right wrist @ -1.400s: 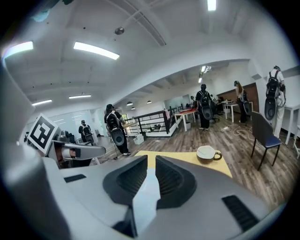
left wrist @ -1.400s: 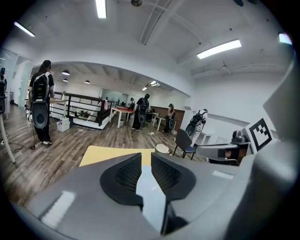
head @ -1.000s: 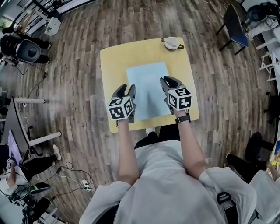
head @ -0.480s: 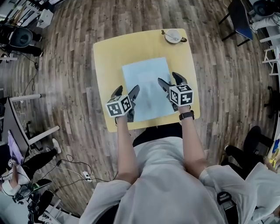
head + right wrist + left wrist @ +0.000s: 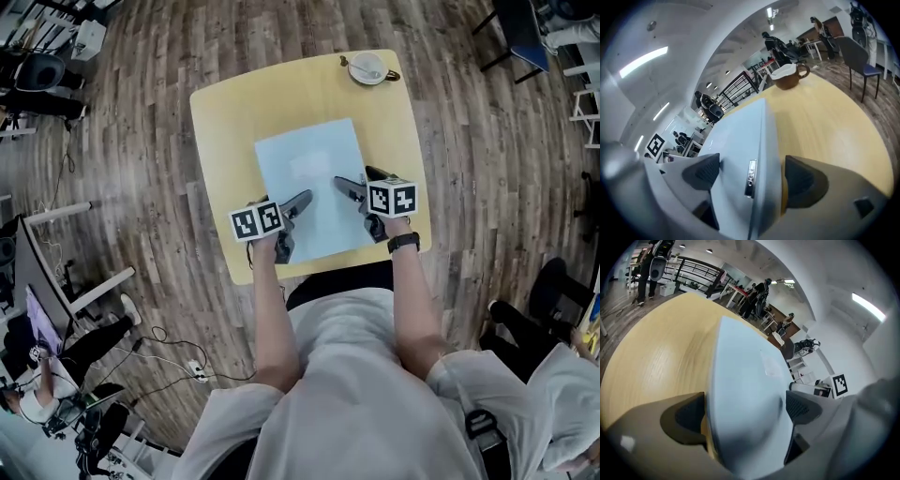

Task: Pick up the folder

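A light blue folder (image 5: pixel 314 183) lies flat on the yellow table (image 5: pixel 225 122). My left gripper (image 5: pixel 279 204) is low at the folder's near left edge. Its jaws are opening, one over the folder and one over the bare wood. In the left gripper view the folder (image 5: pixel 745 380) fills the gap of the left gripper (image 5: pixel 743 411), and the pads stand off it. My right gripper (image 5: pixel 361 180) straddles the right edge the same way, jaws opening. In the right gripper view the folder (image 5: pixel 736 140) and its small metal clip (image 5: pixel 750 178) sit within the right gripper (image 5: pixel 753 176), untouched.
A brown mug (image 5: pixel 367 67) holding something white stands at the table's far right corner, seen also as the mug (image 5: pixel 787 75) in the right gripper view. A dark chair (image 5: pixel 520 28) stands on the wooden floor beyond the table. The person sits against the near table edge.
Both grippers have dropped from above the folder to table level and their jaws have spread wide. Each now straddles a side edge of the folder.
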### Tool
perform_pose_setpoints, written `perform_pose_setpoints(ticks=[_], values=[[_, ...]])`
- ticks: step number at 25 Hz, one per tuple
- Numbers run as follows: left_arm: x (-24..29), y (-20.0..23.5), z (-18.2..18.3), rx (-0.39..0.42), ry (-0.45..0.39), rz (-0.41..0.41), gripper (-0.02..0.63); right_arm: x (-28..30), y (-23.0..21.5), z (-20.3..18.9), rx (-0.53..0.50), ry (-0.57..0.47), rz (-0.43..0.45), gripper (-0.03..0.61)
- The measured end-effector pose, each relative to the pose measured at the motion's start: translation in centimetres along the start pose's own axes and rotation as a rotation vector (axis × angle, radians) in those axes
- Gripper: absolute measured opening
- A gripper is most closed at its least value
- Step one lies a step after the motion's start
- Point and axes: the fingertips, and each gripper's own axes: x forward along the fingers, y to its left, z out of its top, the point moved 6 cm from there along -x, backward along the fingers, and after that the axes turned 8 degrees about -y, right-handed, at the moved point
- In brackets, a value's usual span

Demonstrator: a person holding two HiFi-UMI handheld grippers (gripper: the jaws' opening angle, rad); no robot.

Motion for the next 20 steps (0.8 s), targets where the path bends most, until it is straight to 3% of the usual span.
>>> perform_pose_setpoints(ticks=[3, 7, 16, 20], values=[[0.19, -0.02, -0.2, 0.031, 0.01, 0.034, 0.523, 0.25, -0.35, -0.26, 0.068, 0.03, 0.01, 0.396], [0.43, -0.06, -0.27, 0.043, 0.013, 0.061, 0.522, 0.46, -0.45, 0.19, 0.055, 0.104, 0.0, 0.396], [0.67, 0.21, -0.4, 0.039, -0.011, 0.075, 0.519, 0.5, -0.55, -0.36, 0.076, 0.031, -0.01, 0.396], [0.58, 0.45, -0.19, 0.02, 0.027, 0.074, 0.495, 0.37, -0.31, -0.55, 0.078, 0.021, -0.029, 0.395]])
